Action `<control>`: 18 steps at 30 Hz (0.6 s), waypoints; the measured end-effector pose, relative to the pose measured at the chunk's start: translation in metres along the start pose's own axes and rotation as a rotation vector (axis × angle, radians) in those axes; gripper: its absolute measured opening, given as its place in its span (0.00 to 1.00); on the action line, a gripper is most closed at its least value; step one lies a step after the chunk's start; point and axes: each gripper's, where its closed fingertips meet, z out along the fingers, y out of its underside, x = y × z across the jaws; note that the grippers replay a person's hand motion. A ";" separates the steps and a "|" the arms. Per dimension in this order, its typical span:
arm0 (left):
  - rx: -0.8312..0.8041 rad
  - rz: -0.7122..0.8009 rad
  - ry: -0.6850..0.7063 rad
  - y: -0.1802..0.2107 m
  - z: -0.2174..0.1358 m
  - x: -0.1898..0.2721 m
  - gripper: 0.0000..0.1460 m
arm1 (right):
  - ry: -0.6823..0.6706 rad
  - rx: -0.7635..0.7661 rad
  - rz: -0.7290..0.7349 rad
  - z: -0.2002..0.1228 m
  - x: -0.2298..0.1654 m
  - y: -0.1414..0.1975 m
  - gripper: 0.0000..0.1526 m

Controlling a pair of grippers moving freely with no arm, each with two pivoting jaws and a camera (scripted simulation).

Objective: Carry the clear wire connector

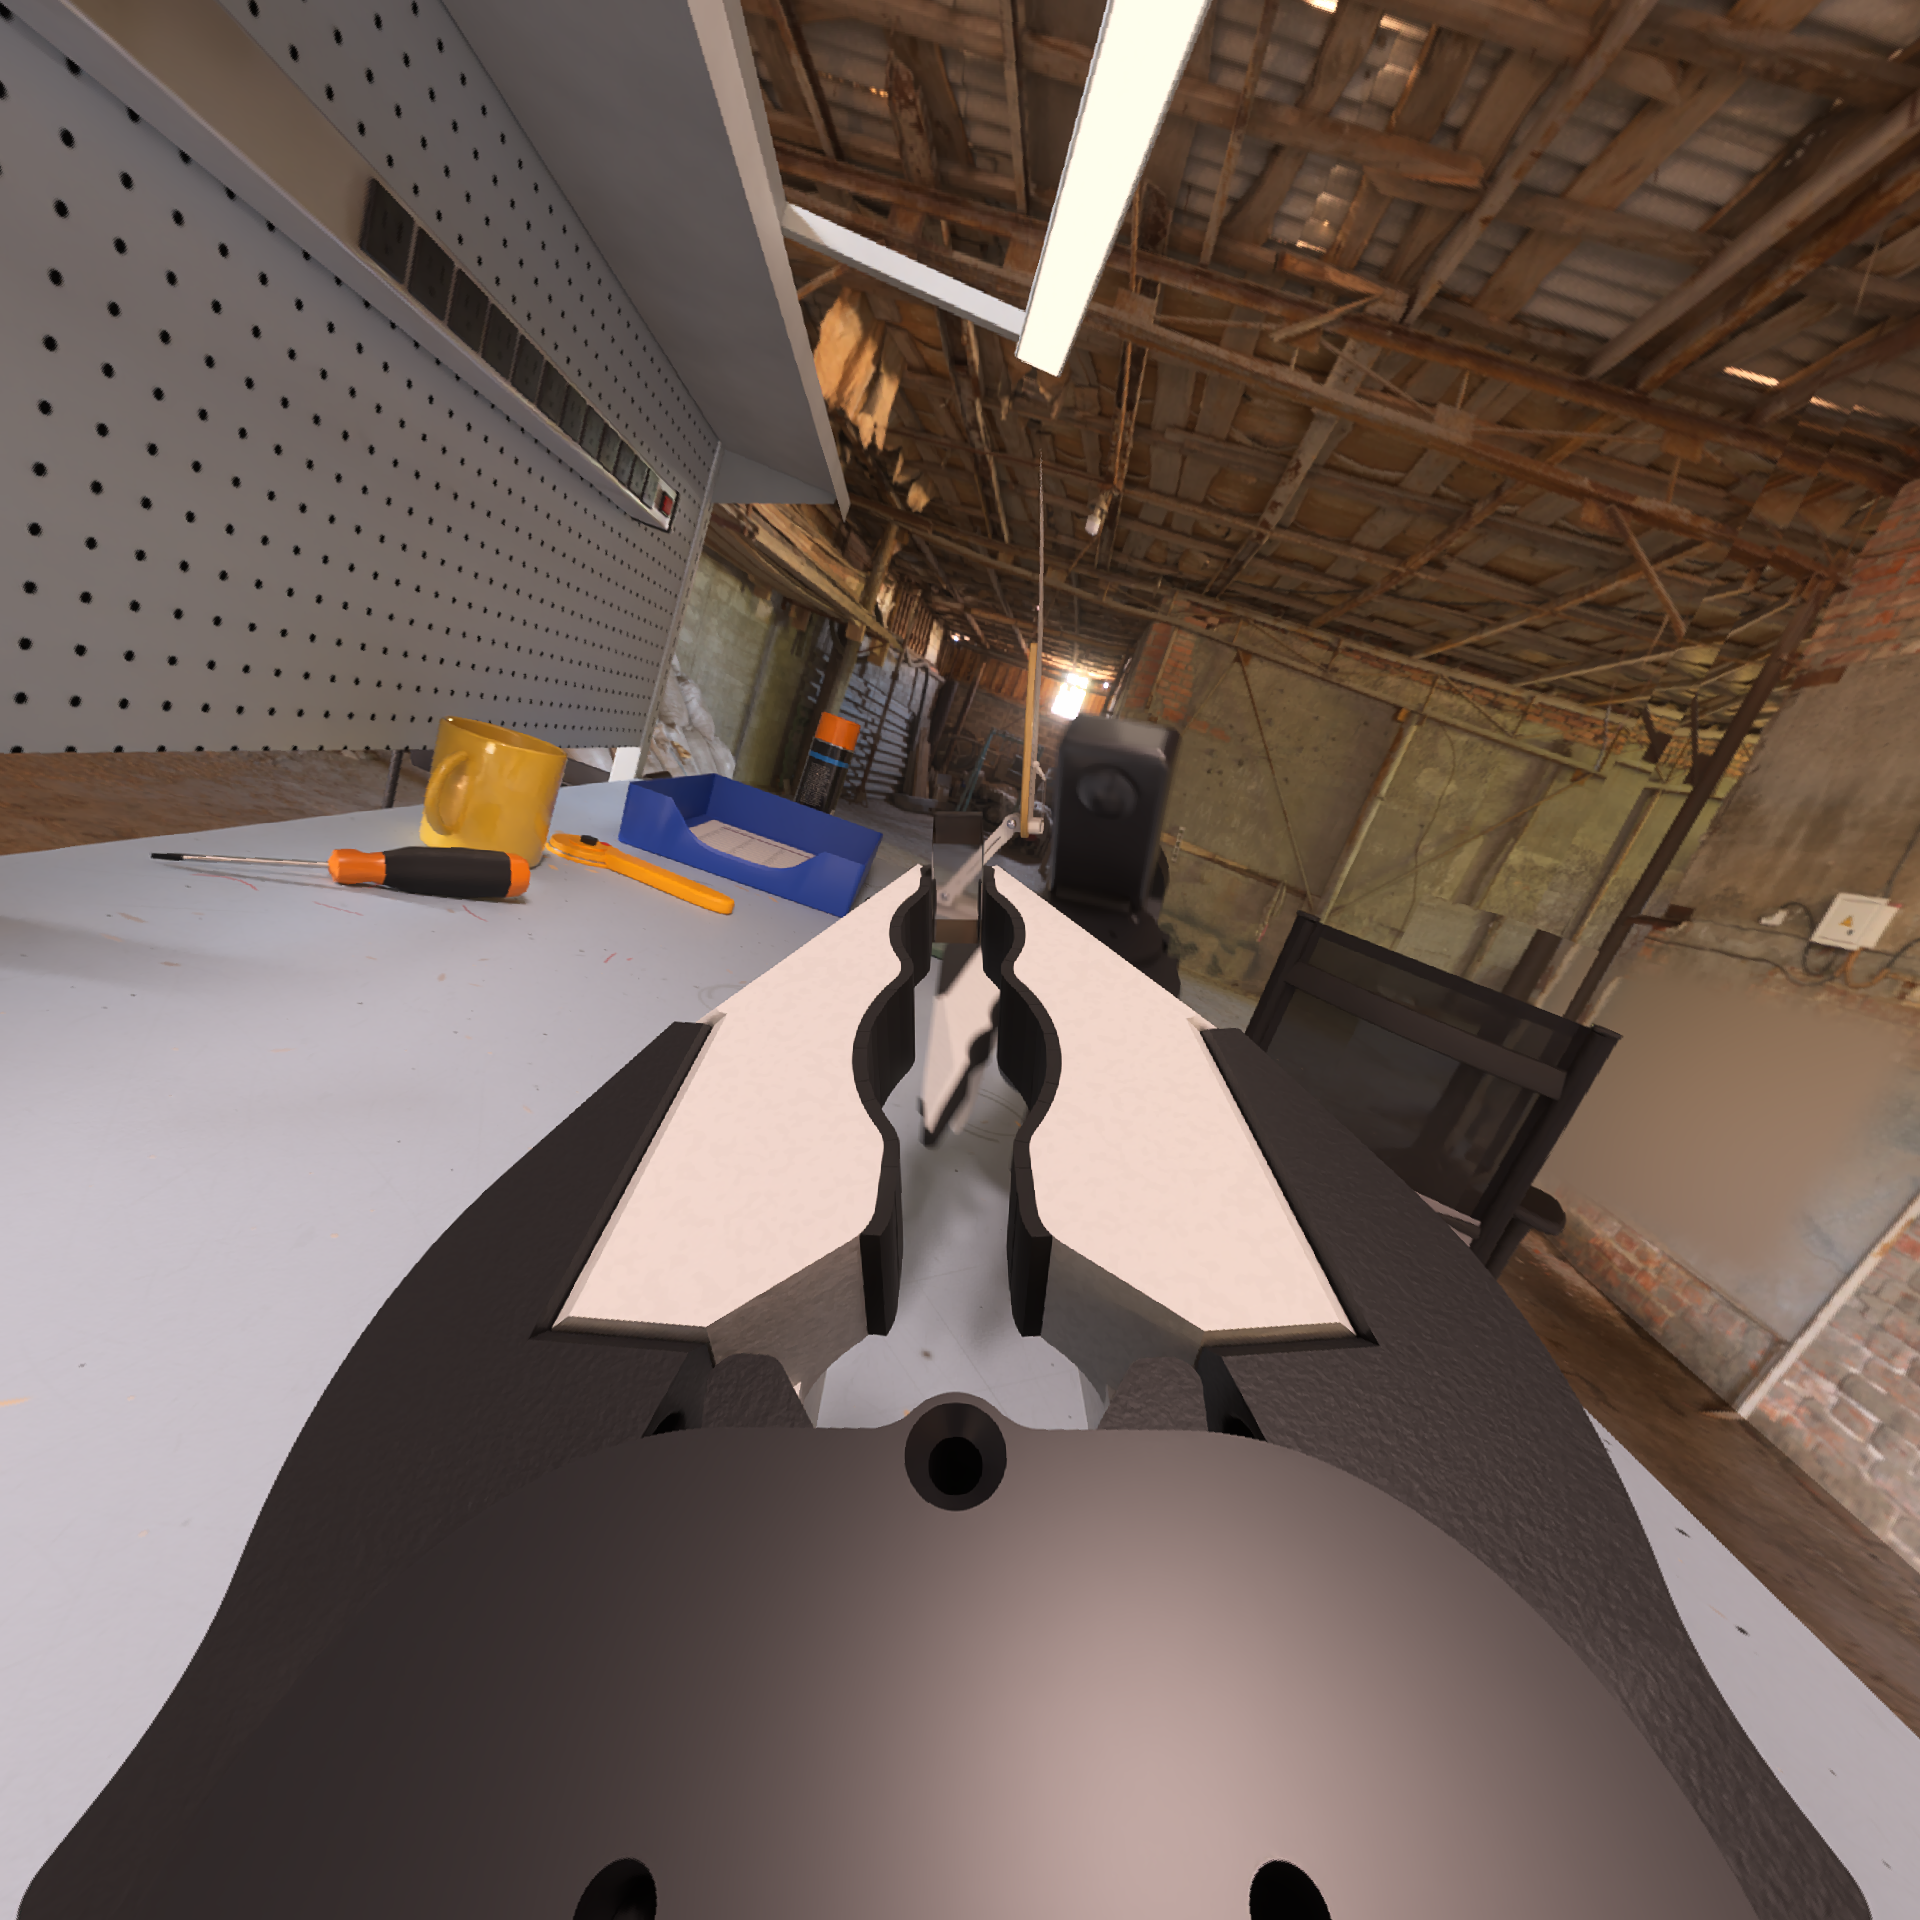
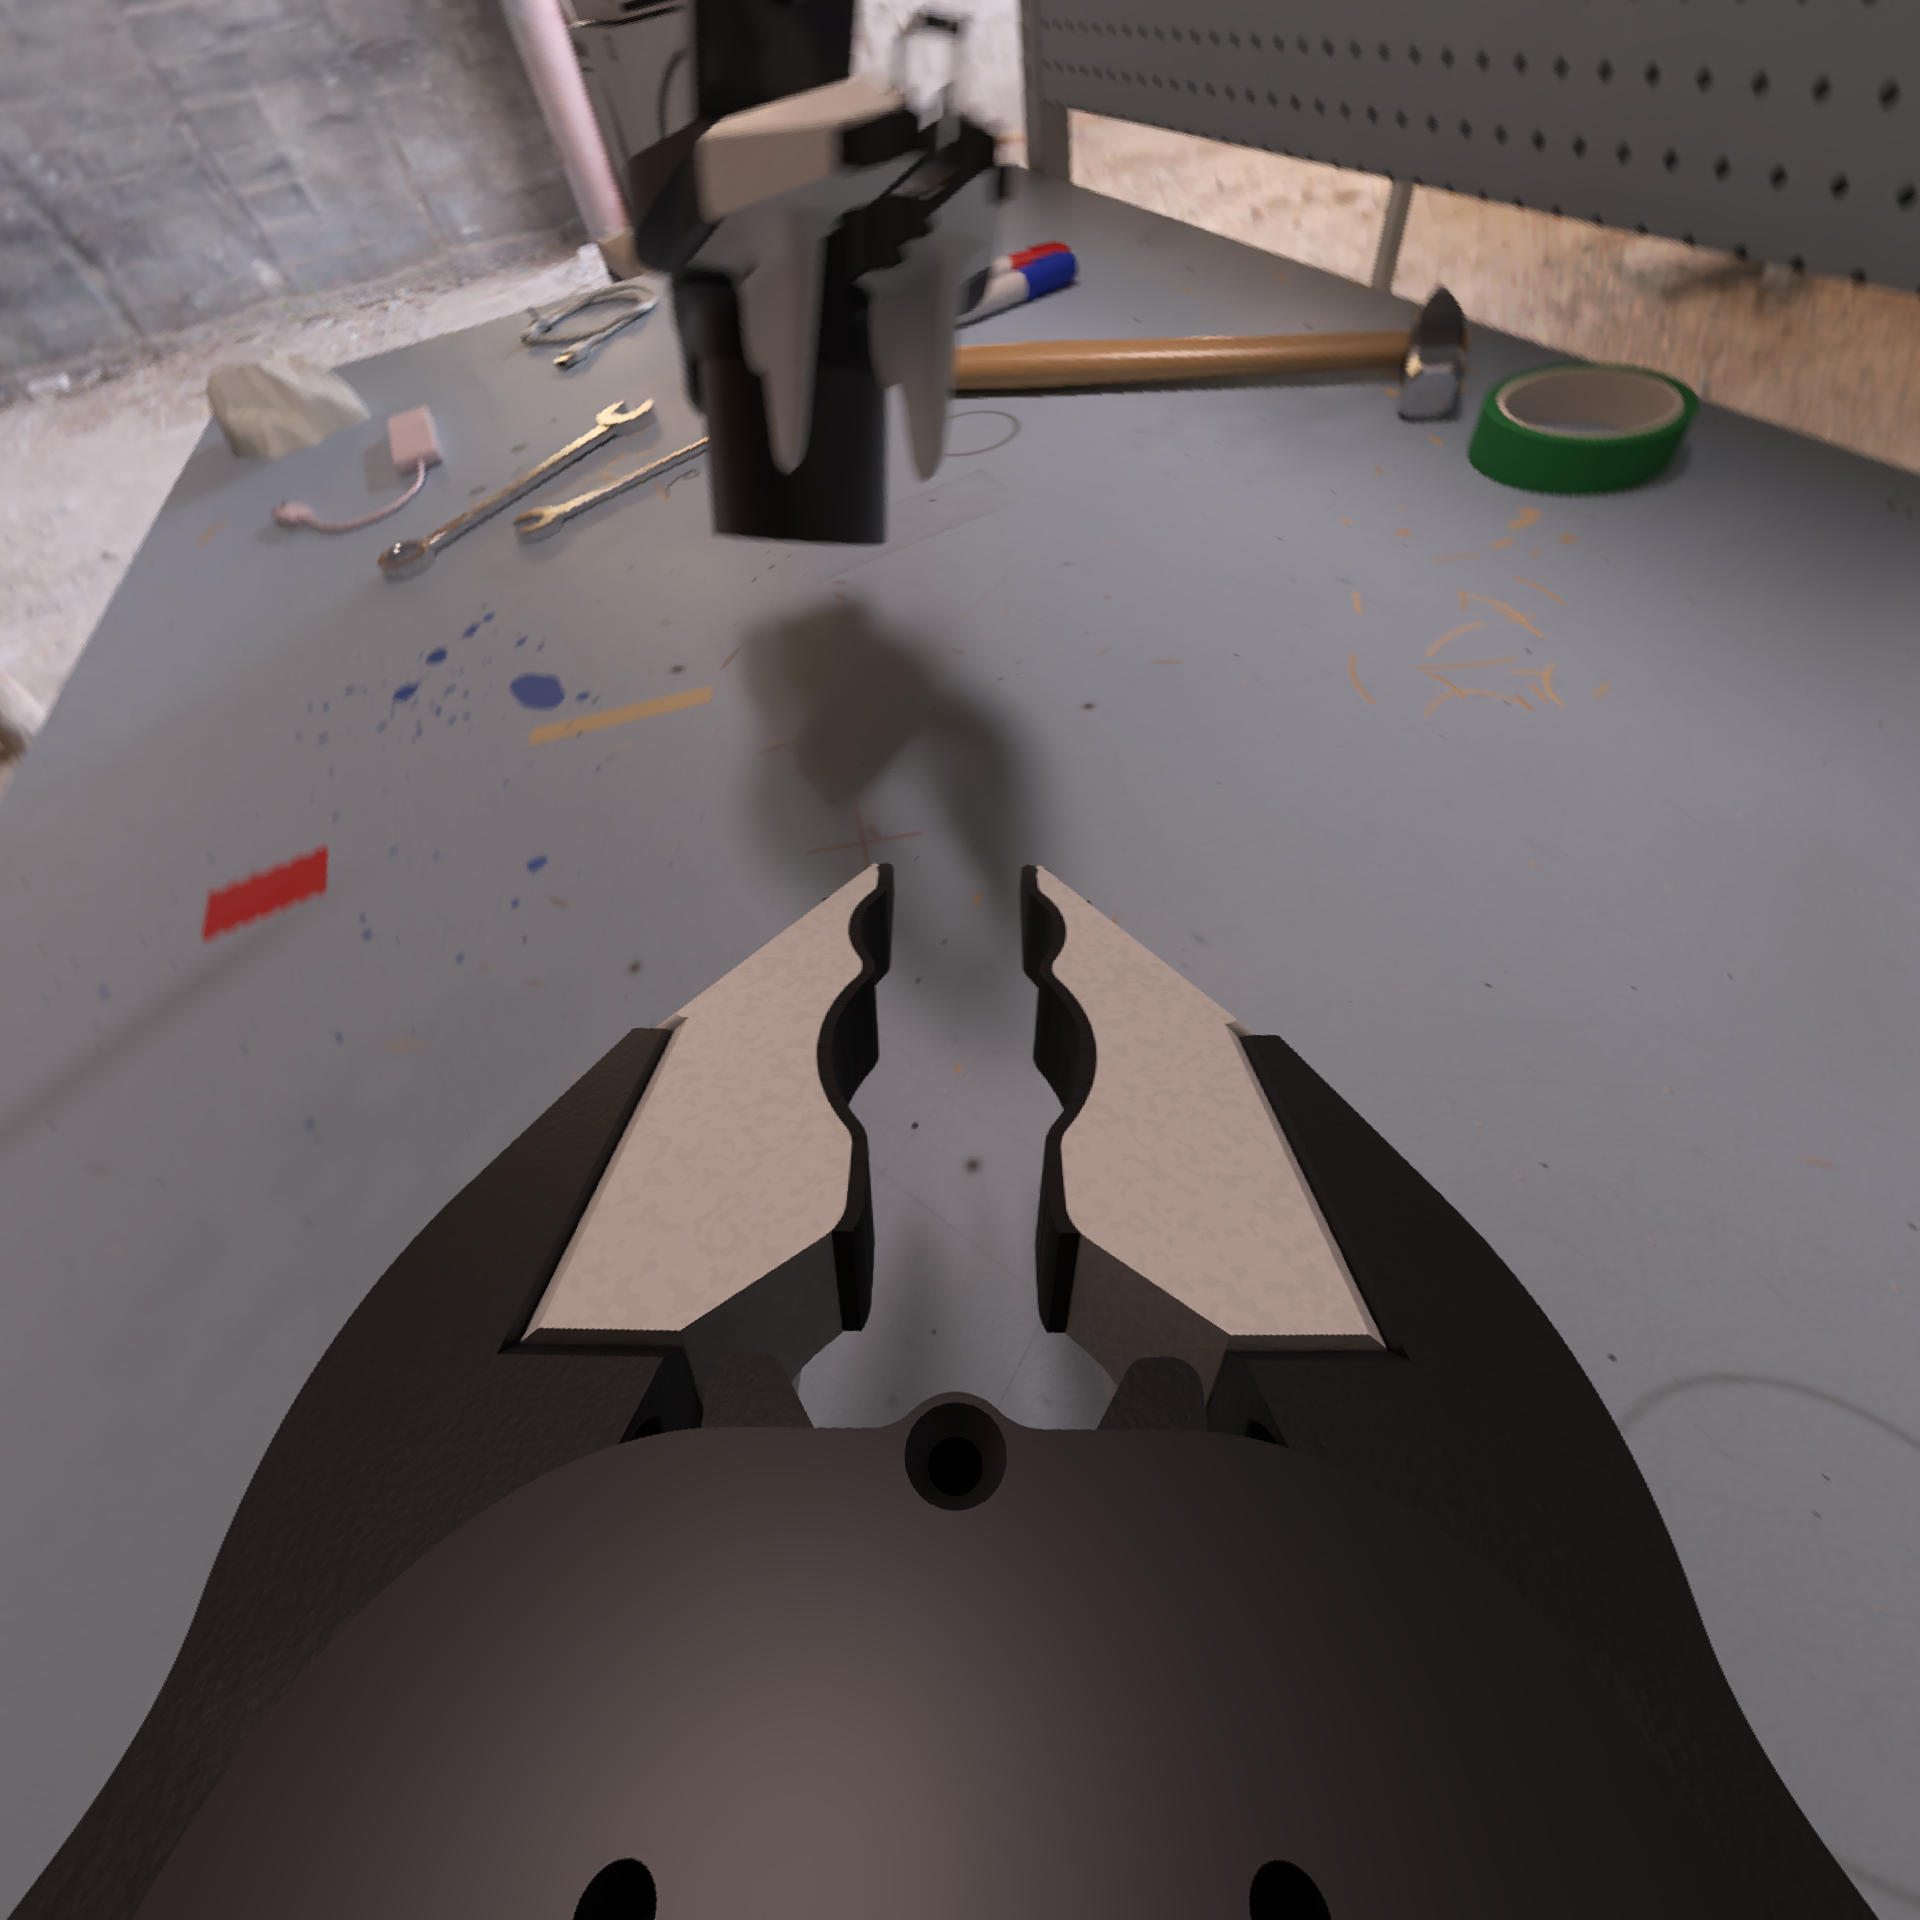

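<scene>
In the left wrist view my left gripper [image 1: 954, 881] is nearly shut on the clear wire connector [image 1: 956, 836], a small see-through block with a grey lever, held at the fingertips above the grey bench [image 1: 260, 1091]. The right gripper [image 1: 1110, 821] faces it just beyond. In the right wrist view my right gripper [image 2: 956, 883] is open and empty, low over the bench [image 2: 1351, 935]. The left gripper [image 2: 925, 135] hangs in the air ahead and above it, with the pale connector [image 2: 928, 62] blurred at its tips.
A yellow mug [image 1: 488, 790], a screwdriver [image 1: 426, 871], a yellow cutter [image 1: 644, 871] and a blue tray [image 1: 748, 842] lie by the pegboard. A black chair [image 1: 1423, 1060] stands off the bench. A hammer [image 2: 1195, 358], green tape [image 2: 1579, 431] and wrenches [image 2: 520, 483] lie beyond.
</scene>
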 end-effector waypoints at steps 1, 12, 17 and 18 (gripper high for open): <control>0.005 0.002 -0.004 -0.001 0.000 -0.001 0.05 | -0.010 0.020 -0.051 0.001 -0.007 0.006 0.13; 0.012 0.021 -0.040 -0.002 -0.002 -0.006 0.05 | -0.106 -0.084 -0.176 0.025 -0.025 0.034 0.01; 0.116 0.057 -0.109 -0.019 -0.017 -0.014 0.05 | -0.112 -0.097 -0.157 0.027 -0.024 0.036 0.00; 0.143 0.069 -0.199 -0.024 -0.024 -0.026 0.05 | -0.111 -0.103 -0.162 0.028 -0.024 0.037 0.00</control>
